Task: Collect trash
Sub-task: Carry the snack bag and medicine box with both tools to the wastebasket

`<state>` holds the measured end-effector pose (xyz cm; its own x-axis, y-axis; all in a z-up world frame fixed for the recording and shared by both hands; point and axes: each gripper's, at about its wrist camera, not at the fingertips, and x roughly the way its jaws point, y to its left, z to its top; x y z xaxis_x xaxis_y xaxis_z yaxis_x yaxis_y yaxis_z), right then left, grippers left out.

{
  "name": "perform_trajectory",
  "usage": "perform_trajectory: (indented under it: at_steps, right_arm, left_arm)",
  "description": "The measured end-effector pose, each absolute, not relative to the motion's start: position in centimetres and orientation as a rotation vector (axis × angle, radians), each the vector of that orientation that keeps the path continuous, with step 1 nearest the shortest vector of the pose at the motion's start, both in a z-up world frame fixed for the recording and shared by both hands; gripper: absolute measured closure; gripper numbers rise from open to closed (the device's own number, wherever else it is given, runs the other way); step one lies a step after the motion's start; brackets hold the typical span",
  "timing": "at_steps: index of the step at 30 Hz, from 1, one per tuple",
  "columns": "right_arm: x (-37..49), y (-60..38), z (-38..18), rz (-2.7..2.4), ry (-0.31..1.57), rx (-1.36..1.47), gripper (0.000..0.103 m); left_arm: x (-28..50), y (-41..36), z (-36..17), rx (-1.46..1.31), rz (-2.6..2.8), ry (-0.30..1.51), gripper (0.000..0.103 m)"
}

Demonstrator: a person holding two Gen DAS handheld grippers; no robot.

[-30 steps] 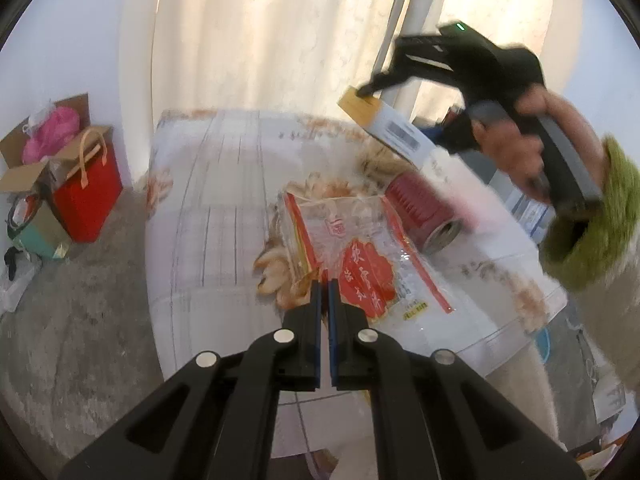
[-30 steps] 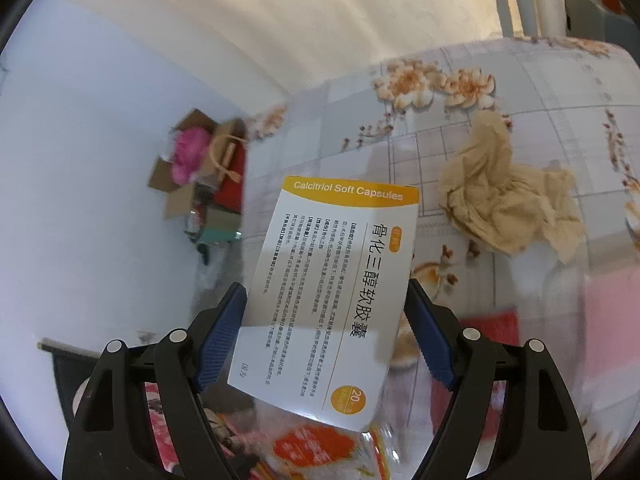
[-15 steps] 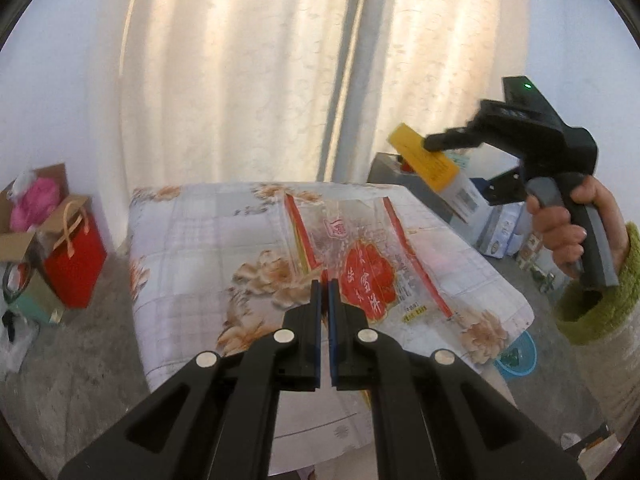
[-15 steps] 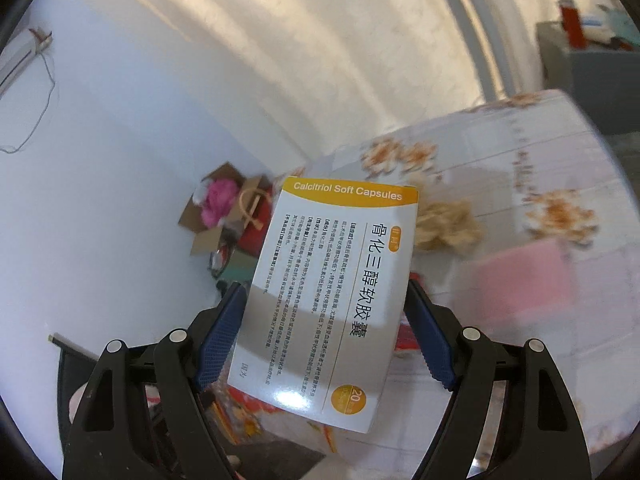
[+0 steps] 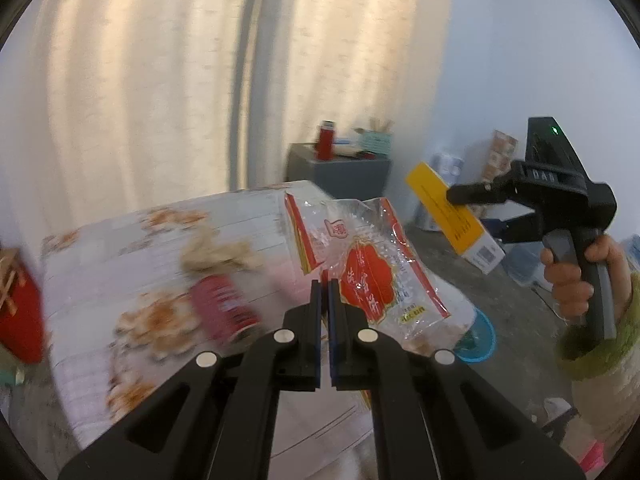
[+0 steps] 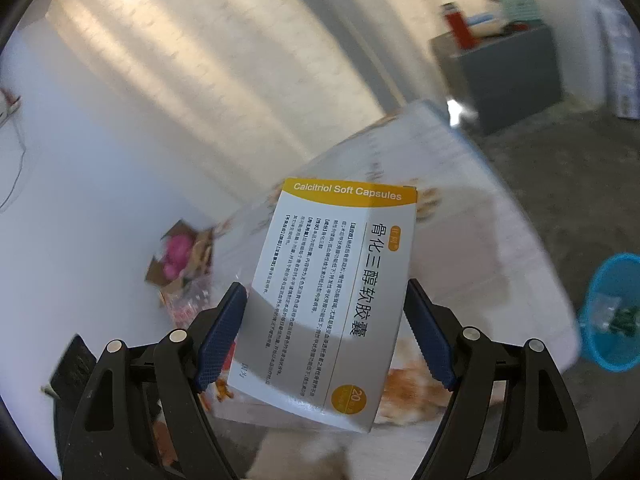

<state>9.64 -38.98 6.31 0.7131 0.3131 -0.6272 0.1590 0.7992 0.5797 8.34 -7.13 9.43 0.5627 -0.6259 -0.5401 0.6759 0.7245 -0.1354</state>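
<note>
Between my right fingers: a Calcitriol Soft Capsules box (image 6: 336, 300), clamped across its width by the right gripper (image 6: 324, 340), its long axis running forward and up, away from me.
Right gripper state: closed onto the box at a medium spread, blue pads (image 6: 222, 336) pressed to both side edges.
Left gripper (image 5: 325, 300): pinched nearly flat on the near edge of a clear plastic snack wrapper with red print (image 5: 360, 268); the wrapper stands up ahead of the fingers.
Bin: a blue mesh waste basket (image 6: 612, 312) sits on the floor, low and to the right of my right gripper, past the table's near corner. From the left gripper it lies ahead, low and right, partly behind the wrapper (image 5: 478, 340).
Nearer hand: the right, by my judgement; the box goes in first.
Coming move: swing right and down, tip the box's long axis into the basket mouth.
Still on the table (image 5: 120, 272): a red can on its side (image 5: 224, 308), a crumpled tan paper wad (image 5: 216, 256), both blurred.
</note>
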Motion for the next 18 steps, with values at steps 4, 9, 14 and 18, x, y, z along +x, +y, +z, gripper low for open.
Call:
perform_trajectory:
  at_steps: [4,9,14,18]
  right_arm:
    - [6.9,-42.6,5.9,0.011,0.759,0.679,0.028]
    - [3.4,-47.8,4.7,-0.109,0.734,0.714,0.028]
    - [0.2,-52.2,2.8,-0.233,0.736,0.743,0.028]
    - [-1.8,-55.6,0.3,-0.329,0.766,0.773,0.028]
  left_arm:
    - [8.4,-12.3,9.6,0.124,-0.855,0.618,0.101]
    - [8.3,-20.1,9.0,0.172,-0.965,0.674,0.101]
    - [7.4,-28.6,7.9,0.263,-1.066,0.713,0.101]
    - [6.7,-34.7,6.1,0.344,-1.127,0.768,0.101]
